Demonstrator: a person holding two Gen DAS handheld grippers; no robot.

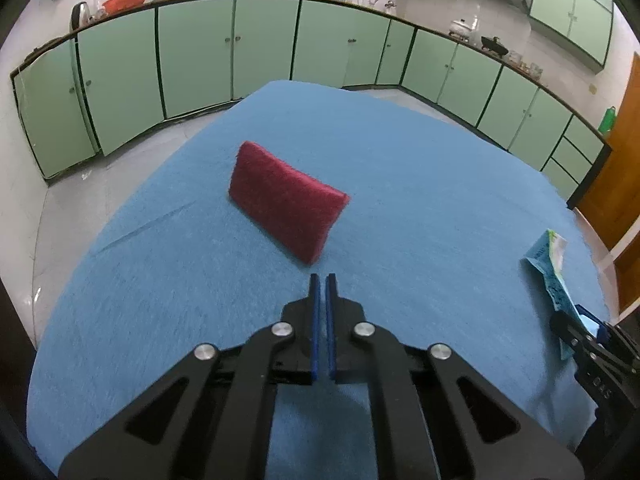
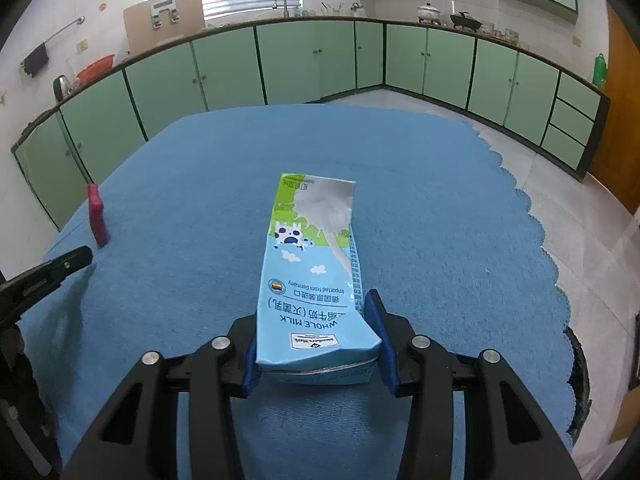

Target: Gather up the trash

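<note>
A dark red sponge (image 1: 286, 200) stands on edge on the blue cloth, just beyond my left gripper (image 1: 323, 280). That gripper is shut, its blue pads together with nothing between them, a short gap short of the sponge's near corner. A crumpled blue and green milk carton (image 2: 316, 276) lies lengthwise between the blue pads (image 2: 374, 312) of my right gripper (image 2: 316, 320), which is shut on its near end. The carton (image 1: 550, 264) and right gripper (image 1: 580, 332) also show at the left wrist view's right edge. The sponge (image 2: 97, 216) and left gripper (image 2: 76, 260) sit at the far left of the right wrist view.
The table (image 2: 200, 184) wears a blue cloth with a scalloped edge (image 2: 536, 236) on the right. Green kitchen cabinets (image 1: 240, 52) line the walls beyond a grey tiled floor. A dark round rim (image 2: 580, 376) shows below the table's right edge. A wooden door (image 1: 624, 160) stands at the right.
</note>
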